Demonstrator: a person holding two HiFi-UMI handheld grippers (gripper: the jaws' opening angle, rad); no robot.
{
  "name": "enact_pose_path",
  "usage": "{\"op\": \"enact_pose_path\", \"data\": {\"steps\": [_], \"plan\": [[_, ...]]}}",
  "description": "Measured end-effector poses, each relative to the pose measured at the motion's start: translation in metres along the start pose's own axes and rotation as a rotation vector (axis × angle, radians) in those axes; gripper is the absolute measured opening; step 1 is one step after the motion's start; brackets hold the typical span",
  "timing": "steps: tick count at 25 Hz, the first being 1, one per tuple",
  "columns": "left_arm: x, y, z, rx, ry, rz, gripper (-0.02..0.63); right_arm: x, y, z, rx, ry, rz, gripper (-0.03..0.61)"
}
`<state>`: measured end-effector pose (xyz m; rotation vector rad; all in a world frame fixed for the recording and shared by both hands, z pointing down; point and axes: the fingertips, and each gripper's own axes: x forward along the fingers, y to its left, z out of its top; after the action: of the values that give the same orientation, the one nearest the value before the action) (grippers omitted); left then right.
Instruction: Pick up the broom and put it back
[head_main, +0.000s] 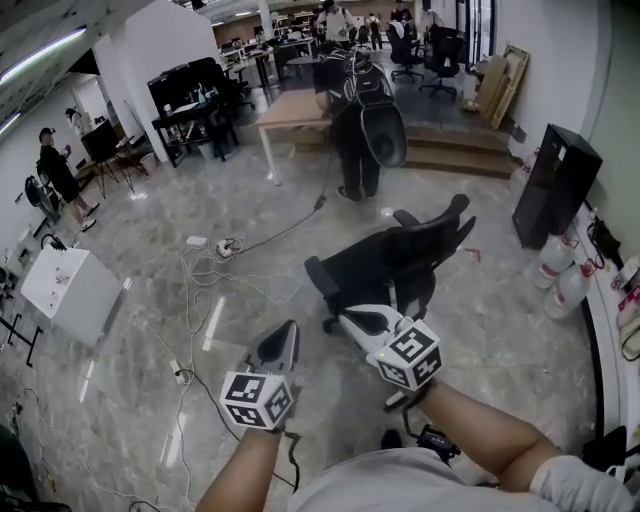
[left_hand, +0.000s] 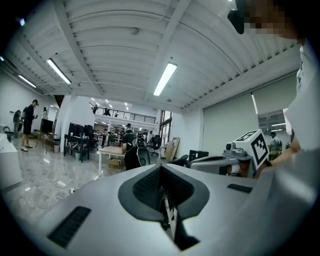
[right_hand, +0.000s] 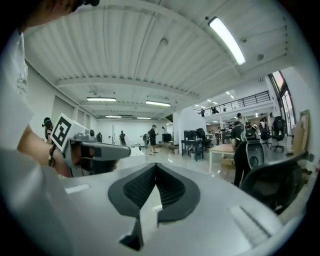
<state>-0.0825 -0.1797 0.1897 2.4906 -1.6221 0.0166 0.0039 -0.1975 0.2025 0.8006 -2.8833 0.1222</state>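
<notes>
- Broom: it shows in no view, so scan the floor before committing either hand.
- Left gripper (head_main: 287, 332) at 6 o'clock and right gripper (head_main: 347, 318) at 5 o'clock: jaws pressed together, nothing held. Spread one pair before reaching.
- Office chair (head_main: 400, 255) at 1 o'clock and cables (head_main: 215, 270) at 10 o'clock: step round both.
- Person (head_main: 350, 110) by the table (head_main: 290, 108), far off at 12 o'clock: keep clear.

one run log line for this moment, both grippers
left gripper: shut, empty | right gripper: shut, empty | broom: not in view | ahead: office chair
</notes>
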Motion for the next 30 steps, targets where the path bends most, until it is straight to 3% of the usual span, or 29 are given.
{"op": "enact_pose_path", "data": {"steps": [5, 12, 24, 30], "plan": [[-0.066, -0.002, 0.035, 0.005, -0.075, -0.044, 0.005, 0.005, 0.101, 0.045, -0.016, -0.071, 0.075, 0.003], [-0.137, 0.016, 0.041, -0.003, -0.092, -0.051, 0.005, 0.027, 0.179, 0.056, -0.02, -0.057, 0.098, 0.002], [-0.177, 0.047, 0.046, -0.037, -0.076, -0.036, 0.005, 0.057, 0.223, 0.064, -0.046, -0.028, 0.085, 0.002], [-0.186, 0.05, 0.05, -0.044, -0.097, -0.031, 0.005, 0.055, 0.236, 0.074, -0.11, -0.029, 0.069, 0.002]]}}
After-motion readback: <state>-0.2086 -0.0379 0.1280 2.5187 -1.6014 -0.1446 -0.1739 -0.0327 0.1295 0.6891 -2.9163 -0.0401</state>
